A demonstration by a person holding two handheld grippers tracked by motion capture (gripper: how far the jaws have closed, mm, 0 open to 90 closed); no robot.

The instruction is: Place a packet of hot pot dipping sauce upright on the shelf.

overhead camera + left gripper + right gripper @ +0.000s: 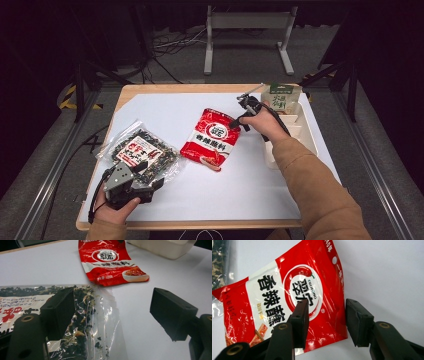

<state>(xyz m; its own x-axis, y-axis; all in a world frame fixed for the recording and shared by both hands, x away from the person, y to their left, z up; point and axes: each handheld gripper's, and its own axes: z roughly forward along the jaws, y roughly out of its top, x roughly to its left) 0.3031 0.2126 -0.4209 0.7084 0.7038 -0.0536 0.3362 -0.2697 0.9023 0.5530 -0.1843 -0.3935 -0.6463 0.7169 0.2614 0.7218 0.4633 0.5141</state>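
Sachet of red seasoning (211, 138) lies flat mid-table, and I have my right gripper (325, 322) straddling its far right edge, jaws partly closed around that edge but not yet pinching. I judge it light, limp and slick, so the sealed edge is the place to grip. My left gripper (110, 315) rests near left, jaws released, one over a clear bag of dark dried bits (142, 151). I count one red sachet, one clear bag, one green packet (281, 96) standing in one white tray (306, 131) at far right.
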